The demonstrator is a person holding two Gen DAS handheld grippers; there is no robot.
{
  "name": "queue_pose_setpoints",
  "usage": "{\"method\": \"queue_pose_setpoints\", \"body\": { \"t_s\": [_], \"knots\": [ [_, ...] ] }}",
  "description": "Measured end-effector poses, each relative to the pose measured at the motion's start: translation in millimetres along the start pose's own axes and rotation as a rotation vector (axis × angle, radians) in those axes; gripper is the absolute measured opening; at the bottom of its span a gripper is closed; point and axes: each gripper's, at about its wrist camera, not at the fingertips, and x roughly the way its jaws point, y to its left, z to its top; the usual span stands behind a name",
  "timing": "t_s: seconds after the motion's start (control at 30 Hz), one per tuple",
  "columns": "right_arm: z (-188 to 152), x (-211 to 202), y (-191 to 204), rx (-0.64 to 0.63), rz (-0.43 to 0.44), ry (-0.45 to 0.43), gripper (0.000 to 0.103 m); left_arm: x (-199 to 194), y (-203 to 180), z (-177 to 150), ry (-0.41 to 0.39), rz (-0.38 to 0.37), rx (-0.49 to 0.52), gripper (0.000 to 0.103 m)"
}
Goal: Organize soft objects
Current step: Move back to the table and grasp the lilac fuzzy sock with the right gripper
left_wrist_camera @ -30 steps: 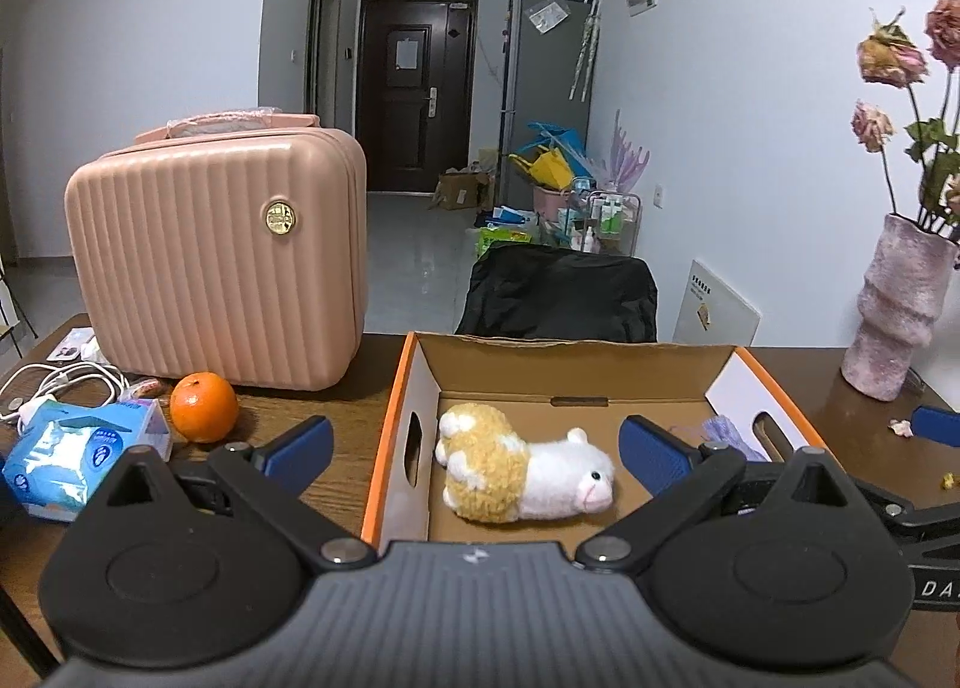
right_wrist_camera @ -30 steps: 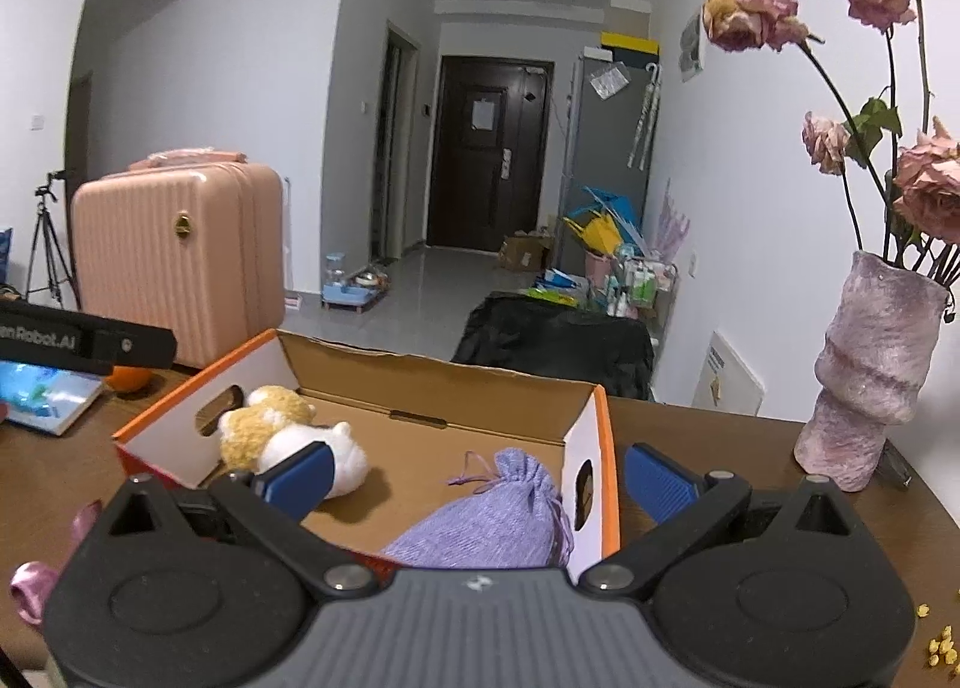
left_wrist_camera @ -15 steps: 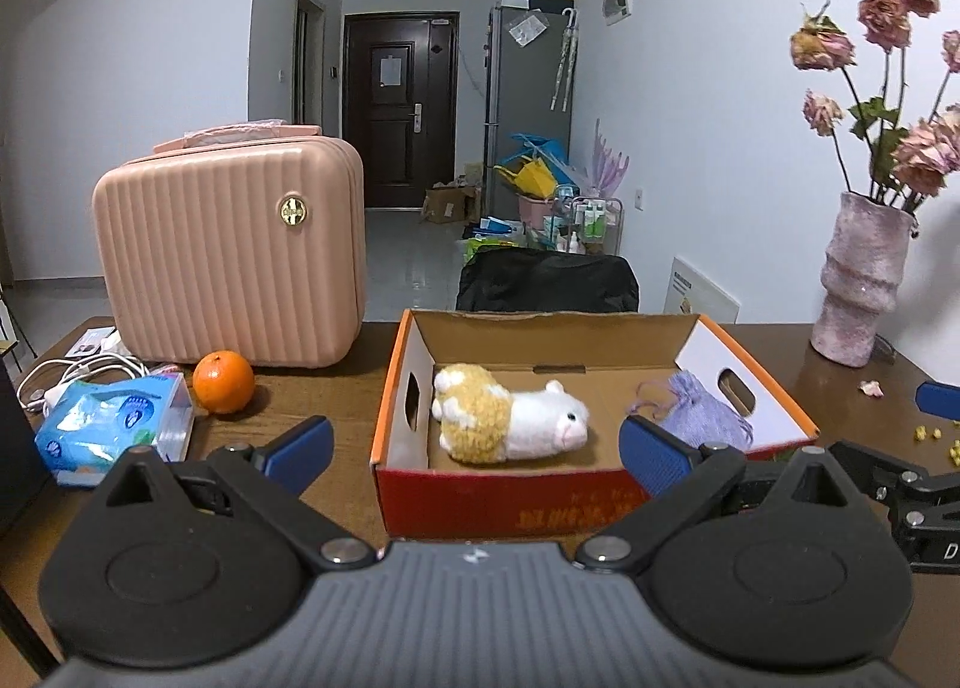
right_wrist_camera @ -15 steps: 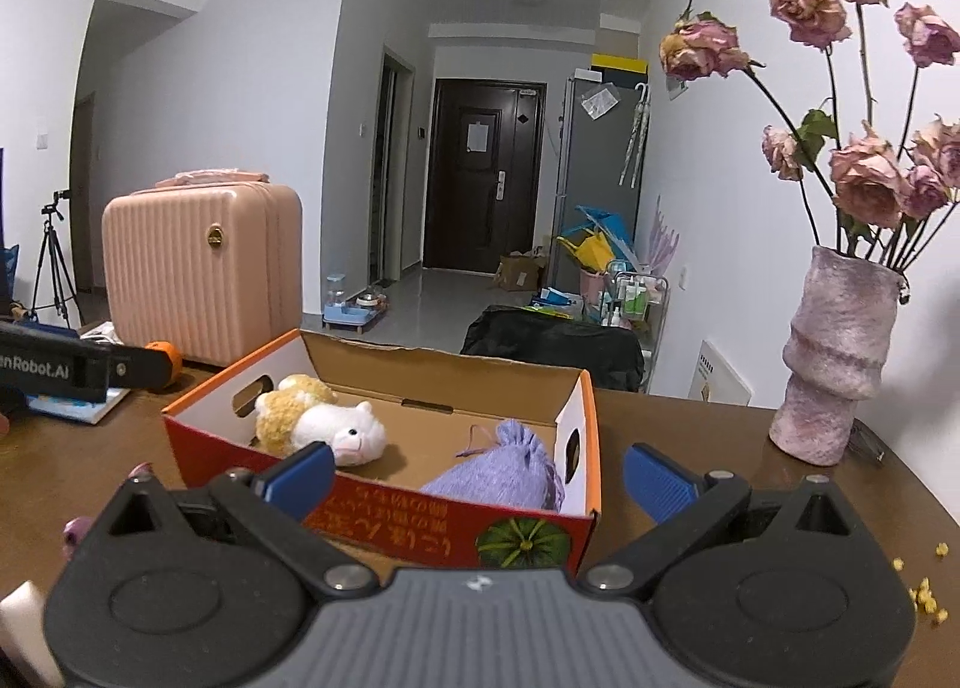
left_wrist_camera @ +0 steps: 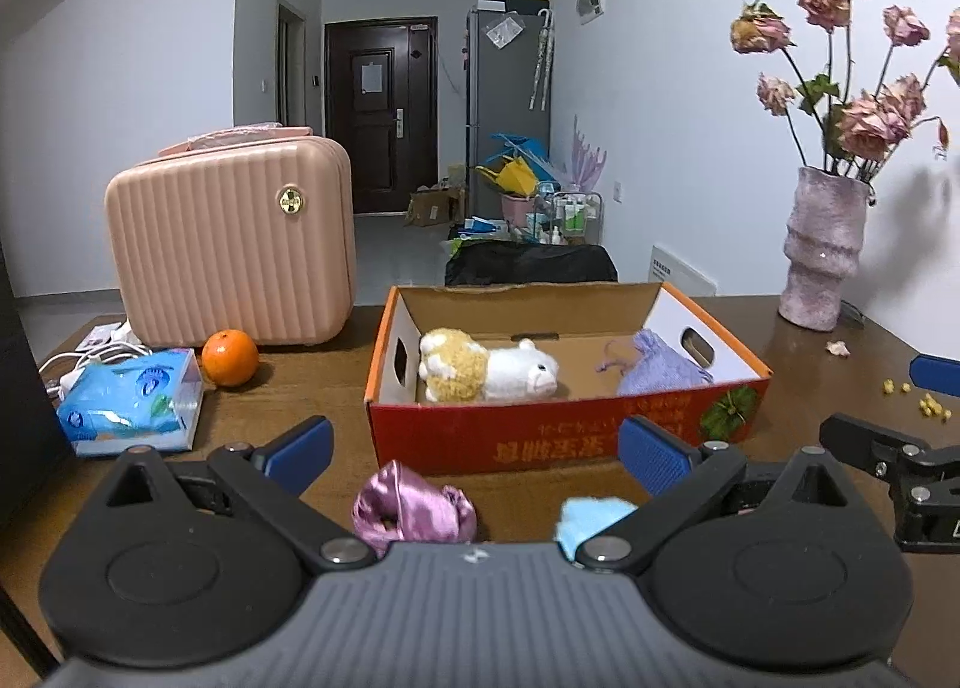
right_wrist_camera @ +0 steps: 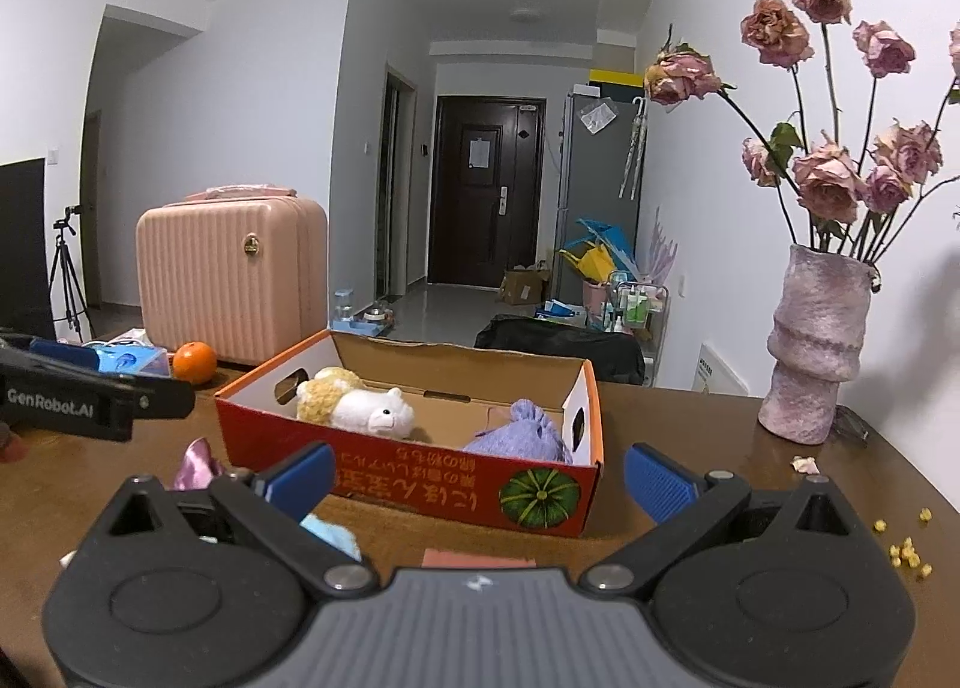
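Two soft items left: purple satin pouch (left_wrist_camera: 414, 511) at our left tool's (left_wrist_camera: 474, 448) 6 o'clock, nearest; both tools released, empty.

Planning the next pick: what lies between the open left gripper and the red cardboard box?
In the left wrist view, a crumpled pink satin scrunchie and a light blue soft piece lie on the table before the box.

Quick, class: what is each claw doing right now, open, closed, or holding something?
Left claw: open, holding nothing.
Right claw: open, holding nothing.
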Motion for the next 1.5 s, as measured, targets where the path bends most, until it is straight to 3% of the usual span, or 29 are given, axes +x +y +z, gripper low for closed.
{"method": "queue_pose_setpoints", "body": {
  "t_s": [0.53,0.9,1.2,1.5],
  "knots": [
    [-37,-42,14,0.009,-0.001,0.032,0.103,-41,-2,-43,0.018,-0.012,-0.019,0.103],
    [-61,-55,22,0.002,-0.004,0.1,0.103,-65,-6,-69,0.008,-0.025,0.002,0.103],
    [-75,-41,24,-0.047,0.007,0.195,0.101,-59,2,-78,0.051,-0.02,-0.009,0.103],
    [-82,-9,30,-0.136,0.061,0.306,0.093,-51,8,-83,0.078,-0.013,-0.018,0.103]
  ]
}}
